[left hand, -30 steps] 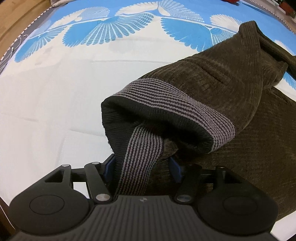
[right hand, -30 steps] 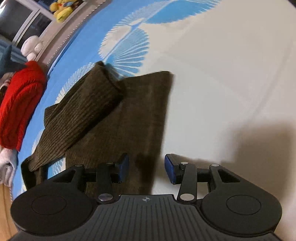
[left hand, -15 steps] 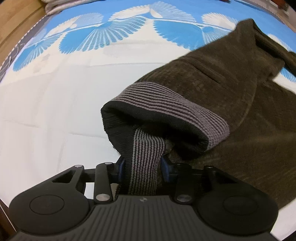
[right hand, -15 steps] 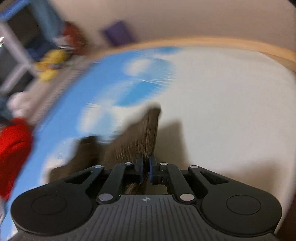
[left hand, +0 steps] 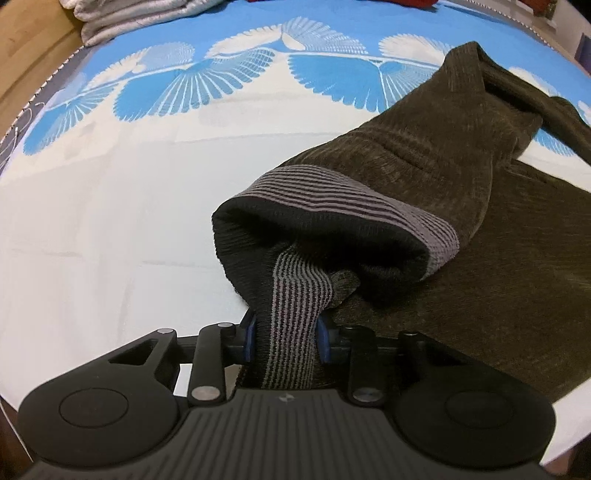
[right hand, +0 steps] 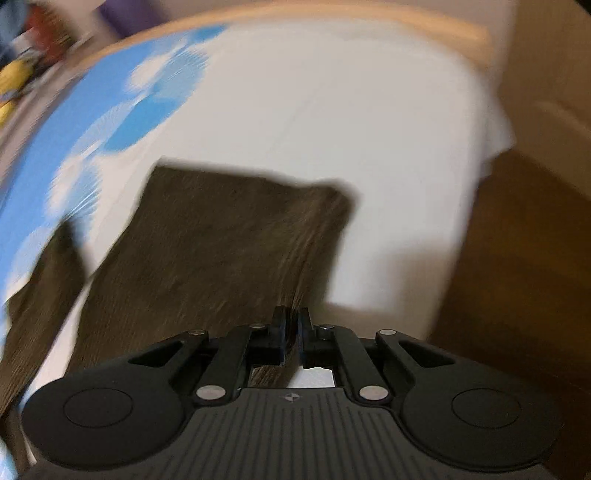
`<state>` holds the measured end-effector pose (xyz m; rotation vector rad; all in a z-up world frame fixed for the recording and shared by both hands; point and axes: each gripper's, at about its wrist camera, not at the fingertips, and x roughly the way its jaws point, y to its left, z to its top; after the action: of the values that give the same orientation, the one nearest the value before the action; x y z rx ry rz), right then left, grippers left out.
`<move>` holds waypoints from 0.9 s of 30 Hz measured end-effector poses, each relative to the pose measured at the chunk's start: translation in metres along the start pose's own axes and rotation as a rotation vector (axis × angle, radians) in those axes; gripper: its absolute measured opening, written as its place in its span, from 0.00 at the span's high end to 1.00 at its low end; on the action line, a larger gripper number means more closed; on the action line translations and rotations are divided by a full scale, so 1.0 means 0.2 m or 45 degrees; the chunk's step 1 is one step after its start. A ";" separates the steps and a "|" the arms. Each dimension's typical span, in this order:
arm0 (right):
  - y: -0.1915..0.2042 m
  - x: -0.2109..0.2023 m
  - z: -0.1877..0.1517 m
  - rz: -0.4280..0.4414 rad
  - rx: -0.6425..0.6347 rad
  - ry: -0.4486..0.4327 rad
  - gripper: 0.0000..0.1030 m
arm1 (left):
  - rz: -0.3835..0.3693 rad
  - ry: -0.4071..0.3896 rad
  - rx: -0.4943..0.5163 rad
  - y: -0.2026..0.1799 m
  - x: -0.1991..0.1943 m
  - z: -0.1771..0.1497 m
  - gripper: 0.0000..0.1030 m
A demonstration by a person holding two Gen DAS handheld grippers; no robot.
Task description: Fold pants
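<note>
Dark brown corduroy pants lie on a white and blue patterned sheet. Their grey striped waistband gapes open toward me. My left gripper is shut on a bunched part of the waistband, just above the sheet. In the blurred right wrist view, my right gripper is shut on the edge of a pant leg and holds it lifted over the sheet.
A pile of folded pale cloth lies at the far left corner. The bed's wooden edge curves round the far side and brown floor shows at the right. Yellow toys are far left.
My left gripper closed on the waistband and lifted it slightly. My right gripper closed on the pant leg's edge and swung it up and to the right, fast enough to blur.
</note>
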<state>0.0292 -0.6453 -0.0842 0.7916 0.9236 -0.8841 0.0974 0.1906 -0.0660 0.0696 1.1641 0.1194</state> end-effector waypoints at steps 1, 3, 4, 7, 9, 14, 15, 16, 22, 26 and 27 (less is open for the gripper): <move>-0.01 -0.04 0.02 -0.183 -0.001 -0.114 1.00 | -0.006 0.020 -0.006 0.01 0.00 -0.01 0.67; -0.04 -0.04 0.08 -0.236 -0.001 -0.164 1.00 | -0.035 0.086 -0.018 0.05 0.02 -0.01 0.66; -0.02 0.00 0.09 -0.175 -0.054 -0.089 1.00 | -0.045 0.096 -0.018 0.06 0.02 0.00 0.65; -0.02 0.01 0.09 -0.006 0.011 -0.068 0.96 | -0.047 0.049 -0.021 0.09 -0.04 0.01 0.57; 0.07 -0.03 0.09 0.134 -0.071 -0.097 0.95 | -0.004 -0.007 -0.008 0.08 -0.10 0.02 0.47; 0.32 -0.15 0.00 0.354 -0.382 -0.176 0.59 | 0.005 -0.241 0.045 0.02 -0.26 0.06 0.41; 0.38 -0.17 -0.03 0.381 -0.437 -0.169 0.59 | -0.043 -0.283 0.078 -0.02 -0.29 0.07 0.39; 0.42 -0.18 -0.05 0.413 -0.475 -0.158 0.59 | -0.077 -0.304 0.117 -0.06 -0.31 0.07 0.38; 0.73 -0.21 -0.18 0.524 -0.666 -0.100 0.59 | 0.008 -0.286 0.633 -0.46 -0.21 0.02 0.36; 0.88 -0.25 -0.27 0.558 -0.729 -0.061 0.59 | 0.151 -0.235 0.644 -0.44 -0.12 0.08 0.82; 0.91 -0.24 -0.29 0.561 -0.739 -0.055 0.59 | 0.270 -0.332 0.448 -0.33 -0.17 0.17 0.82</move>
<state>0.1568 -0.5053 -0.0286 0.4385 0.8605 -0.2214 0.1189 0.1213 -0.0292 0.5062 0.9039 0.0889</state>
